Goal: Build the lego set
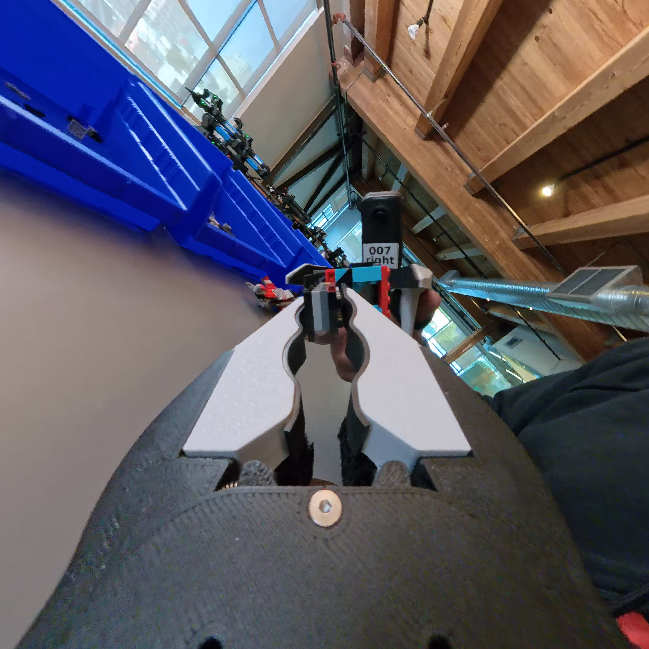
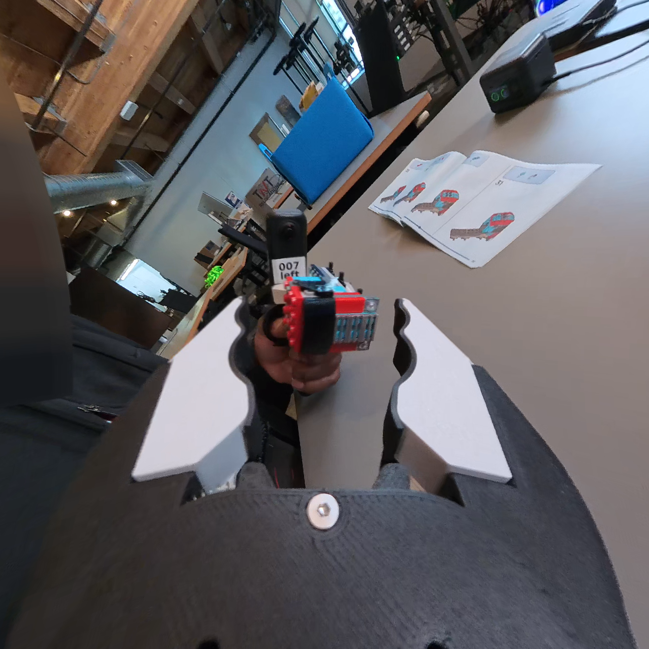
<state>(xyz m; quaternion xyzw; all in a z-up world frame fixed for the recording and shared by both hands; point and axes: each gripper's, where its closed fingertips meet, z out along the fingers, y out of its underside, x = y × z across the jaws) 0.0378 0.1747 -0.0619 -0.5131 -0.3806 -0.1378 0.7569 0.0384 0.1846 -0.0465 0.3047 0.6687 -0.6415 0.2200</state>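
A partly built lego model [image 1: 328,309] of red, teal, grey and black bricks is held in the air over the table. My left gripper [image 1: 326,298] is shut on its grey and black end. In the right wrist view the model [image 2: 337,319] shows its red studded side and a grey and teal grille. My right gripper [image 2: 321,305] is open, with one finger on each side of the model and a gap to each. It also shows in the left wrist view [image 1: 361,277], facing me with its jaws spread around the model's far end.
Blue plastic bins [image 1: 140,158] line the far edge of the grey table [image 2: 526,351]. Loose lego pieces [image 1: 270,295] lie near them. An open instruction booklet [image 2: 484,207] and a black box device [image 2: 516,77] lie farther out. A hand [image 2: 305,372] shows under the model.
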